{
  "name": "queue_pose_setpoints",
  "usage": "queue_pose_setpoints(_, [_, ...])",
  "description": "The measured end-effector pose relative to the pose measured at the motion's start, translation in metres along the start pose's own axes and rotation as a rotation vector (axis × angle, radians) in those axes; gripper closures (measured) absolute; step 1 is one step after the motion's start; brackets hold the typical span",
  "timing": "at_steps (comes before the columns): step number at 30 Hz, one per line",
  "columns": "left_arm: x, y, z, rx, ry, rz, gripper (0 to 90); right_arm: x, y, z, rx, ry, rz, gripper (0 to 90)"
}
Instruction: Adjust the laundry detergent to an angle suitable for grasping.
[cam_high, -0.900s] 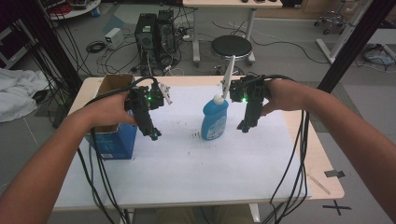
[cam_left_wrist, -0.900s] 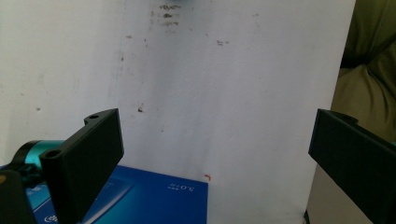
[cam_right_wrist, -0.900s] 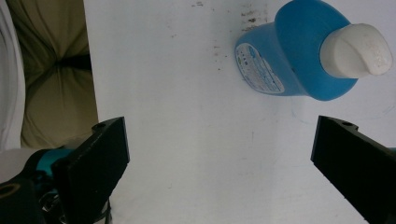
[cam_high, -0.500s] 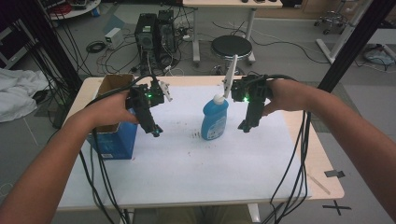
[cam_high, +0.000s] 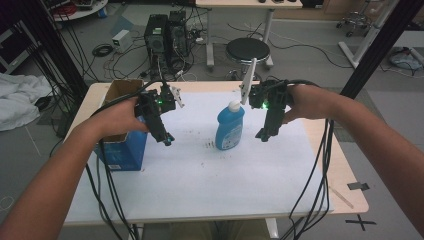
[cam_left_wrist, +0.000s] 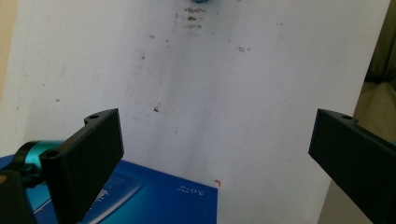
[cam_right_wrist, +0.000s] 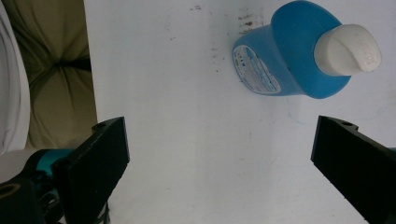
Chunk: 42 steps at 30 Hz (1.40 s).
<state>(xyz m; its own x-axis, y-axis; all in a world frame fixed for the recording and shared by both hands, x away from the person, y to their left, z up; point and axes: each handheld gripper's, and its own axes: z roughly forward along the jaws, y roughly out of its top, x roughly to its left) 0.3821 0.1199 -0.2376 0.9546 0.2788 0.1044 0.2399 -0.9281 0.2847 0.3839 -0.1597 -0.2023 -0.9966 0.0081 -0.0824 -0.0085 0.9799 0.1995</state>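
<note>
Fig.: bottle (cam_high: 230, 127) standing upright, w/ right claw (cam_high: 265, 134) hovering nearer, just beside; left claw (cam_high: 167, 140) farther off. Both claws gaping, released.

A pale wooden tabletop (cam_high: 345, 170) carries a large white sheet (cam_high: 210, 175) covering most of its surface. On the sheet an upright blue plastic bottle with a white cap (cam_high: 229, 127) stands near the middle, by dark specks (cam_high: 207, 145). A blue cardboard box (cam_high: 122, 150), open on top, sits at the tabletop's left edge.
</note>
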Motion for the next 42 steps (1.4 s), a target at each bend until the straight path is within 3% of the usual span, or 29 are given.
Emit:
queue_pose_setpoints(12, [0.005, 0.004, 0.003, -0.059, 0.039, -0.045, 3.1, 0.0, -0.003, -0.002, -0.004, -0.003, 0.007, 3.3])
queue_pose_setpoints(23, [0.009, -0.006, 0.014, -0.114, 0.056, -0.102, 3.1, -0.001, -0.004, -0.002, -0.004, -0.005, 0.01, 3.3])
queue_pose_setpoints(32, [0.005, -0.013, 0.021, -0.213, 0.121, -0.172, 3.1, 0.002, -0.003, -0.002, -0.004, -0.012, 0.006, 3.3])
queue_pose_setpoints(33, [0.004, -0.014, 0.024, -0.251, 0.141, -0.189, 3.1, 0.002, -0.003, -0.002, 0.0, -0.013, 0.002, 3.3])
queue_pose_setpoints(38, [0.001, -0.017, 0.03, -0.339, 0.197, -0.229, 3.1, 0.005, -0.003, -0.004, -0.008, -0.015, -0.004, 3.3])
queue_pose_setpoints(42, [0.0, -0.019, 0.039, -0.413, 0.201, -0.279, 3.1, 0.004, -0.003, -0.003, -0.004, -0.014, 0.001, 3.3])
